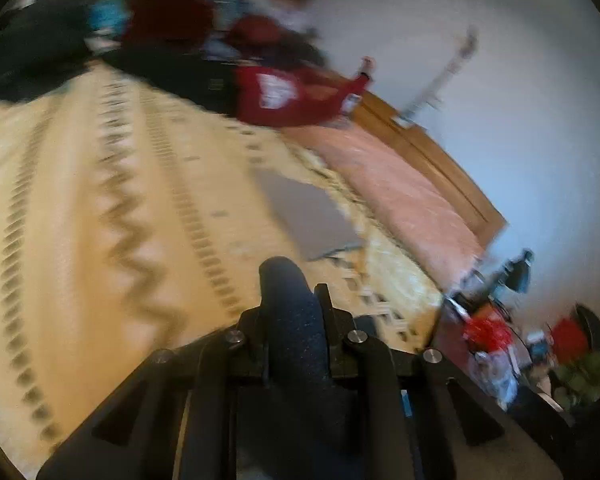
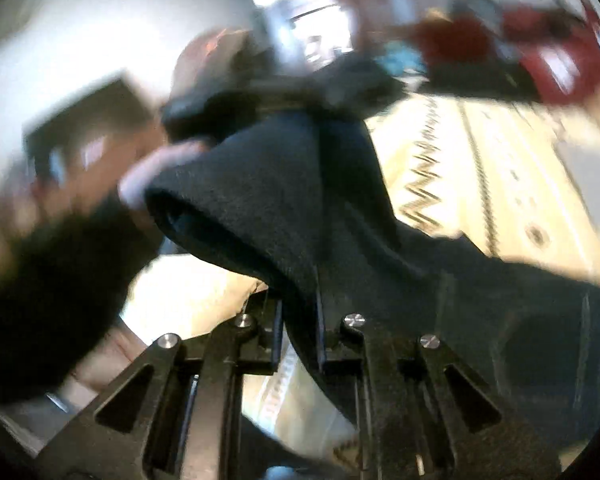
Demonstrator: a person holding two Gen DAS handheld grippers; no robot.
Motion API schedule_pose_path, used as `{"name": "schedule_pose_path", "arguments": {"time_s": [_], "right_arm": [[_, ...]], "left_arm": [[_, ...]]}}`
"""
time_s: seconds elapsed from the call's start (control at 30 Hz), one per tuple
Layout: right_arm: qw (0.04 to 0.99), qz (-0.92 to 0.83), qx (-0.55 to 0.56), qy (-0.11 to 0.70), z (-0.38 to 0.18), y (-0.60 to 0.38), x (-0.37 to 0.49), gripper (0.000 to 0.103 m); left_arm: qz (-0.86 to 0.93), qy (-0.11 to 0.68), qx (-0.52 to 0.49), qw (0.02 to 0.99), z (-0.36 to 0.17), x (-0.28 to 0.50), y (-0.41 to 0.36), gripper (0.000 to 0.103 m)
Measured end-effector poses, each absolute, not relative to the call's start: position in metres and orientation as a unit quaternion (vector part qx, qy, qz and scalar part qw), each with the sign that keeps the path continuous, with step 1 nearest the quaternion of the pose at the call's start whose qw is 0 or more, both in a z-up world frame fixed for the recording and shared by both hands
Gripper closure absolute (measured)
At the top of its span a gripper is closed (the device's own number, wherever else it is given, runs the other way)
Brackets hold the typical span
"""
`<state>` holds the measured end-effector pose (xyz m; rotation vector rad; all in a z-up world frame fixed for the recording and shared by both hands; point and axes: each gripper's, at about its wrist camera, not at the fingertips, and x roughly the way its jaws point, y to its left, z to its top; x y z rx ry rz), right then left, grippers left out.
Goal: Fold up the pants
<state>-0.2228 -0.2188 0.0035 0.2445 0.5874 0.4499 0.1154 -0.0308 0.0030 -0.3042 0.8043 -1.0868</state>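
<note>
Black fabric: that's the pants point(image 2: 284, 208), bunched thick in front of my right wrist camera, one fold curling open like a tube on the left.
Right gripper point(image 2: 298, 320): my two fingers are pinched onto the pants, cloth running straight down between them and draping off to the right.
Left gripper point(image 1: 290, 300): a strip of the same dark cloth point(image 1: 290, 320) is wedged between my fingers, which are closed on it; the tip pokes up above them.
Where the pants sit: lifted off the bed, hanging from both my grippers, with the far end trailing over the blanket in the right view.
Blanket point(image 1: 80, 200): cream, with brown zigzag and dash stripes, spread across the bed below me.
Grey rectangle point(image 1: 308, 216): lying flat on the blanket, just ahead of my left gripper.
Red garment point(image 1: 284, 96): with white print, at the far edge of the blanket, well apart from the pants.
Picture quality: both views are heavily blurred, so the background clutter is hard to make out.
</note>
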Motion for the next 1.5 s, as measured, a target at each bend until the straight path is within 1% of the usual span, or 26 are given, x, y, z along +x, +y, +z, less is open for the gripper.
{"name": "schedule_pose_path", "arguments": {"time_s": [0.07, 0.17, 0.23, 0.3, 0.43, 0.53, 0.57, 0.6, 0.63, 0.67, 0.7, 0.73, 0.8, 0.9, 0.97, 1.03, 1.23, 1.3, 1.33, 1.37, 1.4, 1.5], "right_arm": [[0.920, 0.206, 0.172, 0.285, 0.005, -0.255, -0.233, 0.089], [0.903, 0.181, 0.267, 0.284, -0.008, -0.318, -0.246, 0.089], [0.889, 0.161, 0.325, 0.281, -0.026, -0.357, -0.258, 0.089], [0.867, 0.141, 0.386, 0.281, -0.054, -0.393, -0.266, 0.089], [0.831, 0.104, 0.460, 0.296, -0.101, -0.438, -0.278, 0.089], [0.805, 0.105, 0.502, 0.299, -0.128, -0.455, -0.283, 0.089], [0.798, 0.106, 0.515, 0.296, -0.134, -0.459, -0.285, 0.087], [0.791, 0.110, 0.528, 0.290, -0.137, -0.464, -0.287, 0.086], [0.781, 0.113, 0.542, 0.288, -0.142, -0.468, -0.287, 0.085], [0.774, 0.108, 0.554, 0.288, -0.145, -0.471, -0.289, 0.084], [0.771, 0.102, 0.558, 0.289, -0.147, -0.474, -0.290, 0.084], [0.776, 0.096, 0.550, 0.295, -0.145, -0.475, -0.291, 0.083], [0.793, 0.088, 0.521, 0.302, -0.134, -0.475, -0.294, 0.082], [0.810, 0.077, 0.497, 0.302, -0.119, -0.477, -0.298, 0.074], [0.812, 0.066, 0.499, 0.297, -0.114, -0.483, -0.301, 0.074], [0.812, 0.061, 0.493, 0.307, -0.115, -0.487, -0.300, 0.073], [0.803, 0.081, 0.497, 0.320, -0.121, -0.500, -0.294, 0.073], [0.794, 0.086, 0.509, 0.322, -0.126, -0.509, -0.297, 0.071], [0.792, 0.087, 0.511, 0.323, -0.131, -0.513, -0.302, 0.071], [0.795, 0.088, 0.506, 0.322, -0.130, -0.514, -0.299, 0.075], [0.809, 0.078, 0.485, 0.322, -0.124, -0.513, -0.298, 0.085], [0.835, 0.070, 0.455, 0.302, -0.107, -0.508, -0.312, 0.088]], "left_arm": [[-0.527, 0.371, -0.118, 0.756, 0.012, 0.108, -0.089, 0.086], [-0.552, 0.390, -0.084, 0.732, 0.005, 0.096, -0.179, 0.086], [-0.560, 0.408, -0.065, 0.718, -0.010, 0.088, -0.229, 0.086], [-0.557, 0.442, -0.044, 0.702, -0.040, 0.081, -0.284, 0.086], [-0.548, 0.482, -0.010, 0.683, -0.088, 0.062, -0.350, 0.086], [-0.541, 0.488, 0.007, 0.684, -0.105, 0.046, -0.375, 0.086], [-0.537, 0.490, 0.011, 0.687, -0.109, 0.042, -0.381, 0.085], [-0.528, 0.489, 0.014, 0.694, -0.113, 0.039, -0.390, 0.080], [-0.524, 0.490, 0.012, 0.697, -0.117, 0.036, -0.392, 0.068], [-0.519, 0.493, 0.010, 0.698, -0.120, 0.033, -0.397, 0.061], [-0.513, 0.500, 0.016, 0.698, -0.123, 0.030, -0.403, 0.049], [-0.508, 0.502, 0.019, 0.699, -0.124, 0.028, -0.407, 0.040], [-0.517, 0.494, 0.012, 0.699, -0.121, 0.024, -0.414, 0.037], [-0.520, 0.494, 0.003, 0.697, -0.113, 0.024, -0.417, 0.036], [-0.518, 0.494, -0.007, 0.699, -0.109, 0.027, -0.411, 0.036], [-0.508, 0.492, -0.013, 0.707, -0.102, 0.030, -0.397, 0.036], [-0.472, 0.469, -0.041, 0.746, -0.080, 0.043, -0.322, 0.035], [-0.454, 0.469, -0.056, 0.756, -0.080, 0.049, -0.296, 0.035], [-0.447, 0.470, -0.061, 0.759, -0.081, 0.051, -0.285, 0.035], [-0.439, 0.470, -0.067, 0.763, -0.082, 0.052, -0.273, 0.035], [-0.435, 0.470, -0.070, 0.765, -0.083, 0.053, -0.264, 0.035], [-0.425, 0.464, -0.077, 0.773, -0.086, 0.049, -0.238, 0.035]]}}
